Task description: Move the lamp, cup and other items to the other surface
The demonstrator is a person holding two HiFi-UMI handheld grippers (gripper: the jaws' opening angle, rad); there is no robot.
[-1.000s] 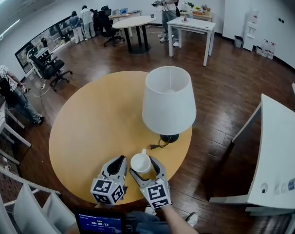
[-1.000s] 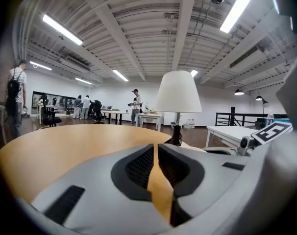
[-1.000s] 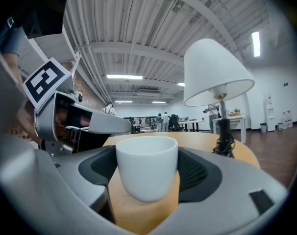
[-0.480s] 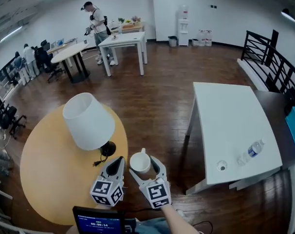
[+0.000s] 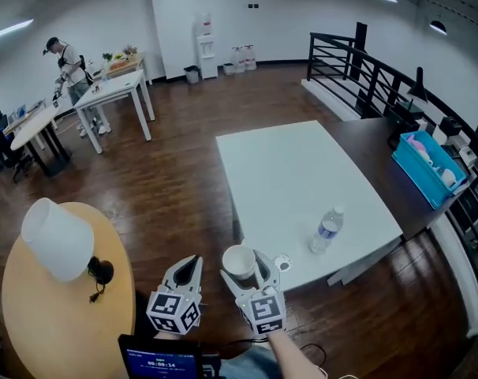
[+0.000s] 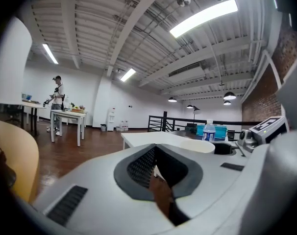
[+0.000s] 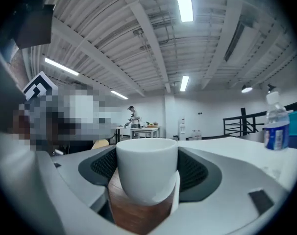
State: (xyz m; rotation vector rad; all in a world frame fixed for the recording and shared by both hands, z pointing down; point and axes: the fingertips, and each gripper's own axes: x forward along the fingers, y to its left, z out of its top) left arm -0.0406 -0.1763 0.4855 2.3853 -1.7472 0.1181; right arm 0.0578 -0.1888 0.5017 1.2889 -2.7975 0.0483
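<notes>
Right claw (image 5: 247,272) grips cup (image 5: 239,260) (upright), apparently beside white table (image 5: 290,168).

Looks like a big open-plan office or lab loft: dark wood floor (image 5: 184,180), white table (image 5: 302,180) at 1 o'clock, work desks (image 5: 117,91) with a person (image 5: 69,63) at 10, water dispenser (image 5: 203,44) at 12, black railing (image 5: 341,61) at 2, strip lights (image 6: 202,16) on an exposed ceiling.

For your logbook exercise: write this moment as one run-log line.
right gripper: shut on cup | left gripper: shut, empty | lamp: on round table | white table: ahead
</notes>
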